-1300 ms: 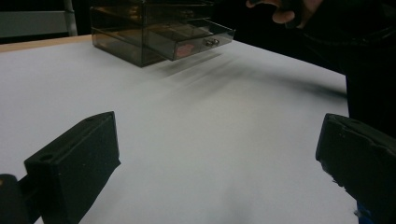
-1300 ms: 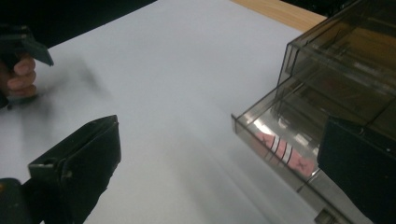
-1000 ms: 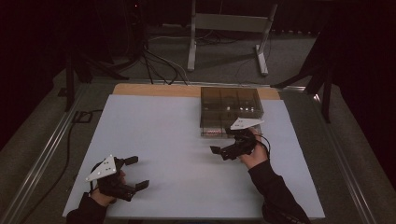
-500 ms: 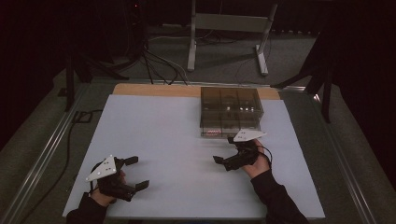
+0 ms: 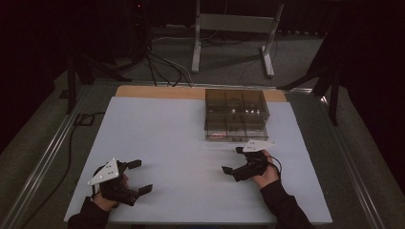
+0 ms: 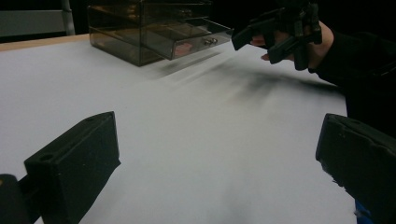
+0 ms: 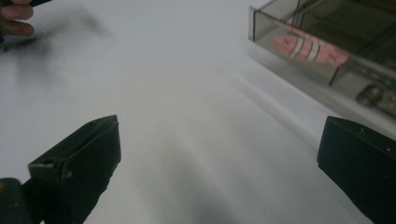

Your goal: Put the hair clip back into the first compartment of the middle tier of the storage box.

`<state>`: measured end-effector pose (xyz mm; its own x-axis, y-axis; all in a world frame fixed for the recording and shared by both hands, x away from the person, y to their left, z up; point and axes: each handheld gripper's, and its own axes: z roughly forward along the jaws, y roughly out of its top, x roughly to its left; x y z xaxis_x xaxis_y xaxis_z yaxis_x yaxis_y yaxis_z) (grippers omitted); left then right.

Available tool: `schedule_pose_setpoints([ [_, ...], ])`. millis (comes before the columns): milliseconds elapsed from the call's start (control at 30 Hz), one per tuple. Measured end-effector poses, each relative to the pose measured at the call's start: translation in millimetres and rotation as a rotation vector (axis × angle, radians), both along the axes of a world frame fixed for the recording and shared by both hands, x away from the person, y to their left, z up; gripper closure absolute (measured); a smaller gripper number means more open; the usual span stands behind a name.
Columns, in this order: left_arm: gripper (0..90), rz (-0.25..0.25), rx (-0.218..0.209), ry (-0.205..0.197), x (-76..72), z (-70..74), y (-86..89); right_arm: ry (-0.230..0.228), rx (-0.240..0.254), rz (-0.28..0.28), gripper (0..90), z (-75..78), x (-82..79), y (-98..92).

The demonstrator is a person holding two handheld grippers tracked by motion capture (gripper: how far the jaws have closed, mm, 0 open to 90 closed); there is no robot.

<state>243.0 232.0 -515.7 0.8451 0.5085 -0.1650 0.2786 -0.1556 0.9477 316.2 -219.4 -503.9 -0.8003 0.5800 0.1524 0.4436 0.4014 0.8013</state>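
The right claw [image 5: 233,161] sits right of centre in the lower half of the high view, jaws spread apart and holding nothing, hovering just off the white table [image 5: 162,143]. The thing it works on is the smoky clear drawer box [image 5: 236,110], which stands above it in that view, at the table's far edge, near but not touching. The box's lowest drawer [image 5: 230,135] is pulled out toward the person, and a pink striped object [image 7: 309,48] lies inside it; in the right gripper view that object shows in the upper right of the frame, with a small metal knob [image 7: 375,94] on the drawer front just below and to the right of it. So the drawer lies ahead and to the right of this claw's line of sight, its front running diagonally across the upper right corner rather than square to the jaws.

The left claw [image 5: 141,176] is low at the left of the high view, also spread wide and empty, well apart from the box; in the left gripper view the box [image 6: 149,28] shows far off at the top. The right hand is plainly the nearer one. Judging from this, any next reach into the drawer or push on its front would fall to the right claw, after turning toward the upper right.
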Motion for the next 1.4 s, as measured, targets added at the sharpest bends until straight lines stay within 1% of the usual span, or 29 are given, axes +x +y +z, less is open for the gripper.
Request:
schedule_pose_setpoints([
  [100,0.5,0.0,-0.002,-0.001,-0.1,0.1,0.0,0.018,0.0,-0.01,0.0,-3.1,-2.0,-4.4],
  [233,0.5,-0.001,-0.001,-0.001,-0.1,0.1,0.1,0.02,0.006,-0.018,0.0,-5.1,-5.0,-11.2],
  [367,0.4,0.0,-0.001,-0.001,0.0,0.1,0.3,0.013,-0.009,-0.033,0.0,-7.8,-9.1,-16.9],
  [633,0.5,0.0,0.001,-0.002,-0.2,0.1,0.2,0.026,-0.022,-0.056,0.0,-11.3,-17.2,-29.4],
  [833,0.5,0.002,0.003,-0.004,-0.2,0.2,0.0,0.029,-0.01,-0.079,0.0,-10.9,-24.5,-42.2],
  [1133,0.5,0.001,0.004,-0.005,-0.4,0.2,-0.1,0.02,-0.009,-0.121,0.0,-9.9,-33.7,-59.6],
  [1233,0.5,0.0,0.006,-0.006,-0.4,0.2,-0.2,0.02,0.0,-0.136,0.0,-9.3,-37.6,-66.0],
  [1400,0.5,0.001,0.008,-0.007,-0.5,0.2,-0.4,0.005,0.013,-0.154,0.0,-8.4,-42.6,-73.9],
])
